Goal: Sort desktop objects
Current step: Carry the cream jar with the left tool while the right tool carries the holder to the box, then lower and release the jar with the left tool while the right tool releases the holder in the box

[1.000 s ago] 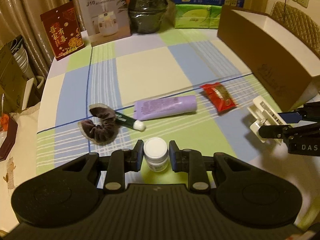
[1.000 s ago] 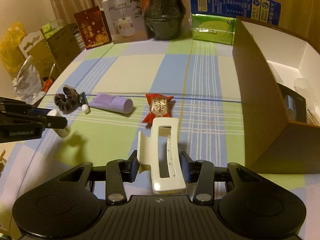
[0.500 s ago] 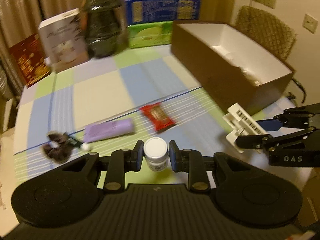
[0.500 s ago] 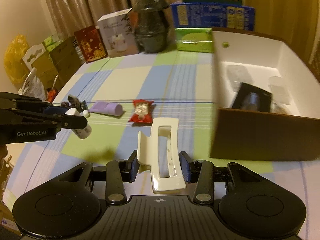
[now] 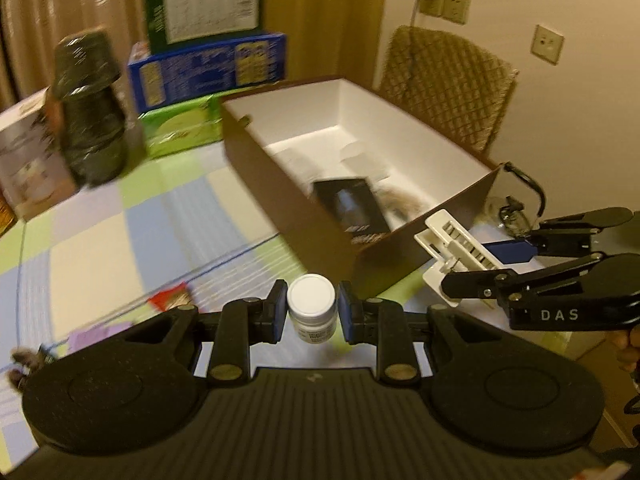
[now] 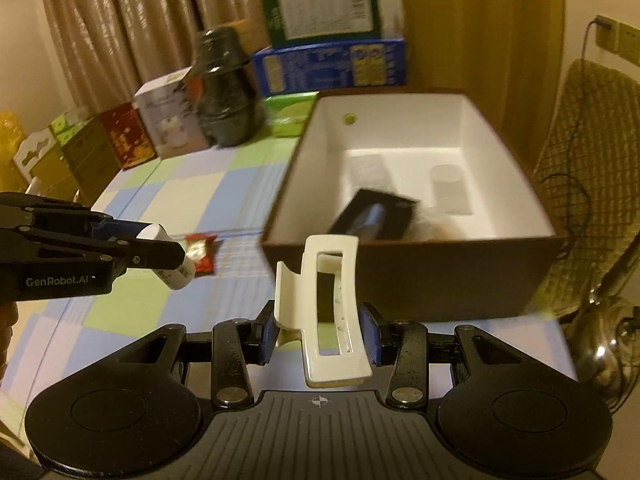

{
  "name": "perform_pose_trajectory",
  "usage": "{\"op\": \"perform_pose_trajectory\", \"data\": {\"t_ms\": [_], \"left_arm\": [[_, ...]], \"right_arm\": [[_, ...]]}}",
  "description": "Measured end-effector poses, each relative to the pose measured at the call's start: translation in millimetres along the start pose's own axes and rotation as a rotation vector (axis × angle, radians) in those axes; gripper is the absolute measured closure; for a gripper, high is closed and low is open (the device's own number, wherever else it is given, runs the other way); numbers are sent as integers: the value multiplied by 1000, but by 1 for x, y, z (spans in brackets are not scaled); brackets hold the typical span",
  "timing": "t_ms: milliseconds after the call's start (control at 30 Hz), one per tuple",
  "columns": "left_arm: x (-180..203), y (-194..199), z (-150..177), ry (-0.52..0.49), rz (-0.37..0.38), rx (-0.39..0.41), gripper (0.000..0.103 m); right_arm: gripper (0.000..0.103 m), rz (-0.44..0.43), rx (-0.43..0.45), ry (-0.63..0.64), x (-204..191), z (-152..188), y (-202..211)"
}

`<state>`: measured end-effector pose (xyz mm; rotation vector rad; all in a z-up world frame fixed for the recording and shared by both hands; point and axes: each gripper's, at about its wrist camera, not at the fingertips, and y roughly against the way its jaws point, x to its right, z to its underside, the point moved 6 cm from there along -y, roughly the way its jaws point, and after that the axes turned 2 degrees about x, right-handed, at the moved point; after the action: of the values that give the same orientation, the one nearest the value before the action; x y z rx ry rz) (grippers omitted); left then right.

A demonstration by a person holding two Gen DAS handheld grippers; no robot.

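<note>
The left tool (image 5: 312,311) is closed on a small white jar (image 5: 311,306), clamped by its sides just under the lid and held in the air above the bench (image 5: 100,240), near the box's (image 5: 472,190) near-left corner. To its right, the right tool (image 6: 319,332) is closed on a cream hair clip (image 6: 327,312), gripped across its width and standing out forward, in the air just short of the box's near wall.

The step in hand looks like carrying both things to the box and dropping them in. To do it well, each tool should clear the brown wall before it lowers, since the clip's far end already sits close to the rim and could catch on it. The jar is better set down upright on a bare patch of the white floor, left of the black packet (image 6: 374,216), not dropped from height. The clip fits best in the near right part, away from the packet and the fuzzy thing beside it. The tools are close together, so one should probably go in first while the other waits outside.

On the bench at the left a red sachet (image 6: 201,252) and a purple tube (image 5: 96,334) are not yet sorted.
</note>
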<state>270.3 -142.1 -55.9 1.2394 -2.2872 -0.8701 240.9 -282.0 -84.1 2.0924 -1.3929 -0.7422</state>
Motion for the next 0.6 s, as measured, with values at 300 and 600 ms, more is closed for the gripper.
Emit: {"op": "perform_pose_trajectory", "data": {"t_ms": [300,600], "left_arm": [[36,-25,-56,-22,33,60,81],[43,-77,-104,-29,3,61,81]], "right_arm": [[63,25,89,26,59,-47,12],[63,16,93,57,96,-86,-30]]}}
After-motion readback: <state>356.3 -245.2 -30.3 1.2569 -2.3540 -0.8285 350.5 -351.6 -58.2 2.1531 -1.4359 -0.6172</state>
